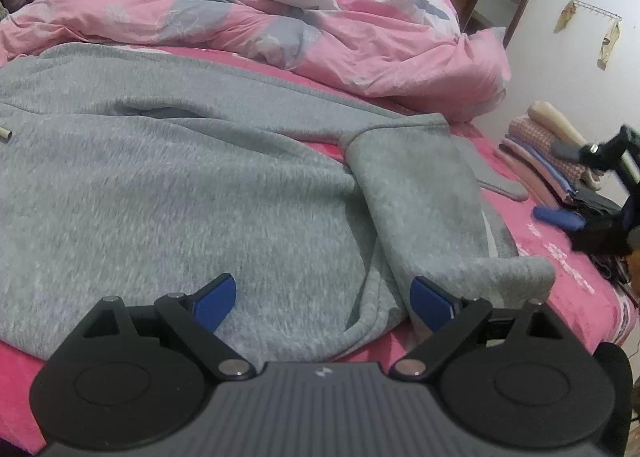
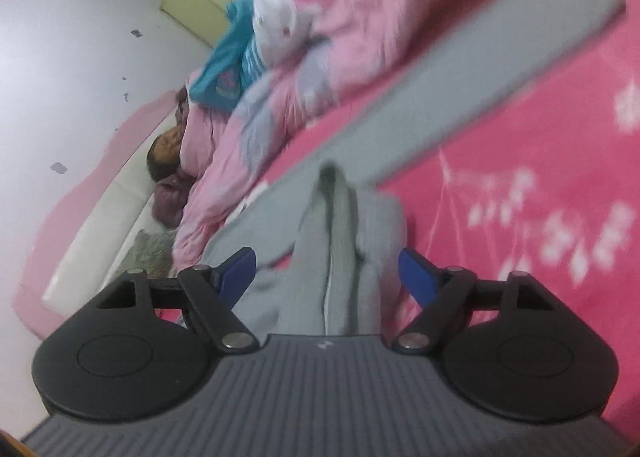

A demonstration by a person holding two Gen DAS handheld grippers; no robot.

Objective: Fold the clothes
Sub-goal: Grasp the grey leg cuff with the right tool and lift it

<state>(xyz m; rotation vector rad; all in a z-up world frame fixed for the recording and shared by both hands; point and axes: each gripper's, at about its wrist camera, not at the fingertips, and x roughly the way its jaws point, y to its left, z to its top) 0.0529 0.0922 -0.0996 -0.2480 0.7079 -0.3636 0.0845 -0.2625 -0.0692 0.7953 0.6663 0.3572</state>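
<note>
Fleece, grey and soft, a limp sweatshirt [image 1: 180, 185] is spread on the pink bed [image 1: 560, 257]; folded sleeve [image 1: 424, 209] best pinched at its hem; left gripper [image 1: 324, 301] and right gripper [image 2: 327, 277] both gape wide, empty.

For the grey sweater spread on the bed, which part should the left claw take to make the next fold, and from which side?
Probably the near hem of the grey sweater, at the corner just ahead of the open left claw. The body lies flat on the pink bedsheet with its edge facing the claw, and the sleeve is already folded in, so coming in low from the near side should pinch the edge cleanly.
</note>
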